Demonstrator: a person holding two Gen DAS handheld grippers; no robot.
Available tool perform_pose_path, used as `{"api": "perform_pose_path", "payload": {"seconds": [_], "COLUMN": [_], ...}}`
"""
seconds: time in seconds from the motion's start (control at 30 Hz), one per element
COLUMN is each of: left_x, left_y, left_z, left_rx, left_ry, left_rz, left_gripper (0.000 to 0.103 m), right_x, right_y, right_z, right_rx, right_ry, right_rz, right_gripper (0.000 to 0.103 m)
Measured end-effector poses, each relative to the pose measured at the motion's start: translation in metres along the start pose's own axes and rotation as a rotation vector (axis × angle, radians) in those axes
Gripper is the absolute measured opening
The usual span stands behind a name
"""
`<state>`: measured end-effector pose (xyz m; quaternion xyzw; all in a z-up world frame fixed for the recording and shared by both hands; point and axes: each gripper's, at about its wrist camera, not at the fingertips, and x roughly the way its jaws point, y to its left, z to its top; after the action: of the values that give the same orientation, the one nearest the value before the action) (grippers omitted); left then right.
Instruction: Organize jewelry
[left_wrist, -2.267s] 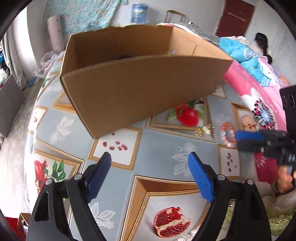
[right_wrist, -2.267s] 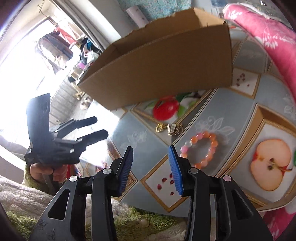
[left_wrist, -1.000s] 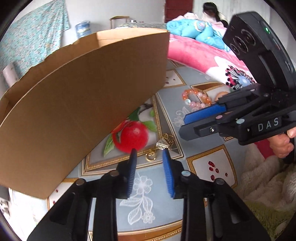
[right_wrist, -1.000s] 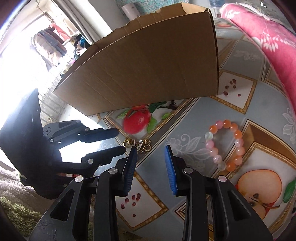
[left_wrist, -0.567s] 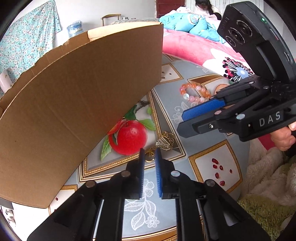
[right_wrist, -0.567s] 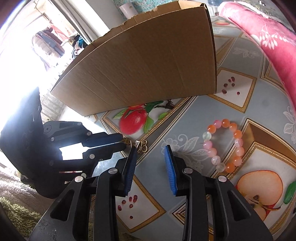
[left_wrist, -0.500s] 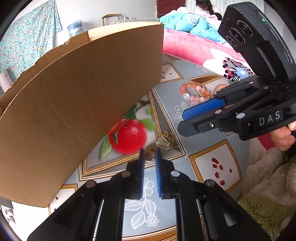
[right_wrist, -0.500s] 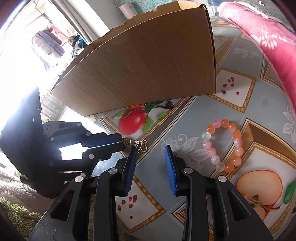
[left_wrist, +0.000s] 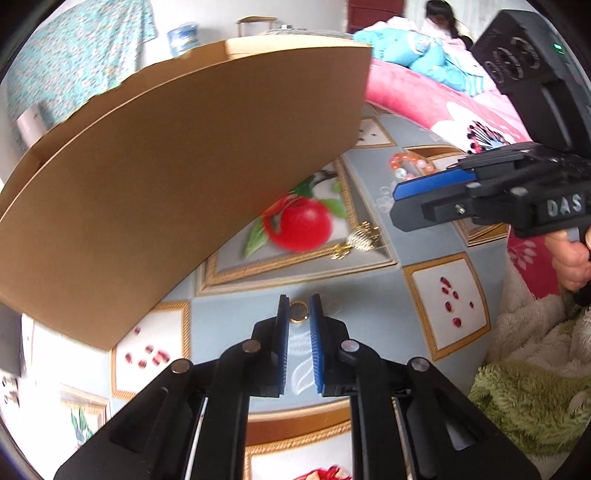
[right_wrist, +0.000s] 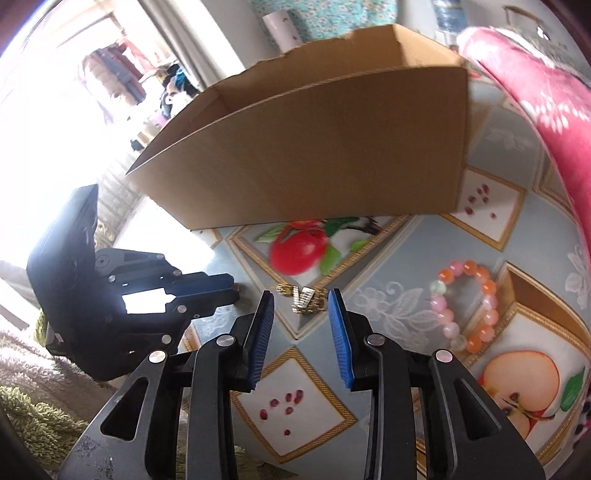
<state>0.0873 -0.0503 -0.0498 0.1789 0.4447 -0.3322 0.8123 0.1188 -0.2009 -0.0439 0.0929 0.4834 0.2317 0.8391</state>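
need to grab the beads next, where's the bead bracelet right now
In the right wrist view the bead bracelet lies flat on the patterned cloth, right of the gold earrings, beside the printed apple half.

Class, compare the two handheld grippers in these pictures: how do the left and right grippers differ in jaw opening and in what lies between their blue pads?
The left gripper has its jaws nearly together, pinching a small gold ring; the right gripper has its jaws well apart and holds nothing. The left gripper's piece is off the fruit-patterned tablecloth; the right gripper only faces the gold jewelry cluster lying on it. Both have black frames with blue pads and face the brown cardboard box.
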Motion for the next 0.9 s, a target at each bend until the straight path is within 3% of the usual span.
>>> {"api": "perform_pose_path", "payload": {"seconds": [0.23,0.53,0.7,0.83,0.9], "left_x": [-0.005,-0.005,-0.005,-0.006,-0.007], "left_y": [0.012,0.011,0.012,0.012,0.011], "left_z": [-0.007,-0.008,-0.009,-0.009,-0.009], "left_rx": [-0.064,-0.078,-0.084,-0.084,-0.082], "left_ry": [-0.008,-0.023,-0.029,-0.03,-0.03], "left_rz": [0.008,-0.002,-0.007,-0.006,-0.005], "left_gripper": [0.011,0.011,0.011,0.011,0.011], "right_x": [0.025,0.034,0.042,0.046,0.046], "right_y": [0.029,0.022,0.035,0.049,0.05], "right_z": [-0.003,0.006,0.007,0.003,0.002], "right_rx": [-0.095,-0.097,-0.186,-0.283,-0.291], "right_ry": [0.079,0.084,0.072,0.063,0.065], "right_rz": [0.042,-0.091,-0.179,-0.265,-0.259], "right_gripper": [0.028,0.023,0.023,0.014,0.005]}}
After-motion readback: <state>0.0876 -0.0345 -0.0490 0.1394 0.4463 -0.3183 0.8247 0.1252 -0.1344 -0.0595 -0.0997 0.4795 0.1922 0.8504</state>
